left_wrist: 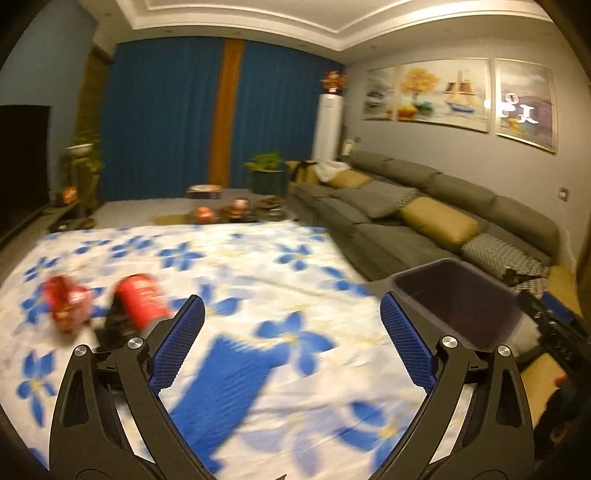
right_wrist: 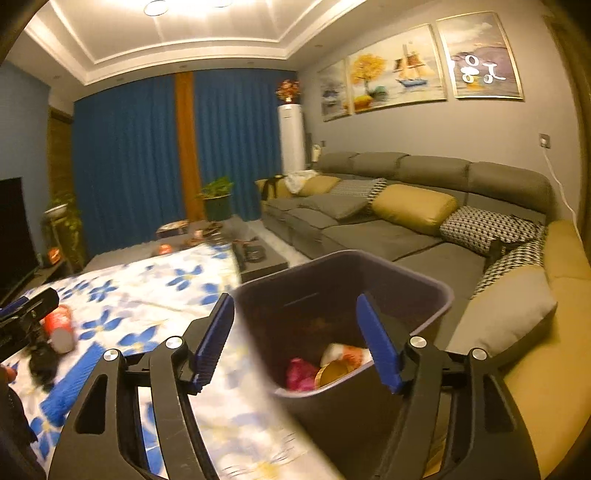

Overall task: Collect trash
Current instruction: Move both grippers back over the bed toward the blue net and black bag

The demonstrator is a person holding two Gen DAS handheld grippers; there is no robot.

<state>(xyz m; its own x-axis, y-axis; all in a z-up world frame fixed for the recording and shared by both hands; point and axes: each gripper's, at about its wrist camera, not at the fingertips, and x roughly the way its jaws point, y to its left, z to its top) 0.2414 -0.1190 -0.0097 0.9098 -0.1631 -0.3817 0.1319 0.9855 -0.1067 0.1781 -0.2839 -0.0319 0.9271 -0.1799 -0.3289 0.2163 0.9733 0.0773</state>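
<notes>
Right gripper jaws apart, empty, over the dark bin; pink wrapper and cup lie inside. Left gripper wide, empty; red cans at its 10 o'clock on the floral cloth.

- Deep blue curtains cover the far wall, an orange-brown strip down the middle.
- A long grey sofa runs along the right-hand grey wall, with mustard and patterned cushions.
- Framed paintings hang above it.
- A white standing air conditioner fills the far corner.
- A dark television stands at left.
- Ceiling lights glow warm.
</notes>
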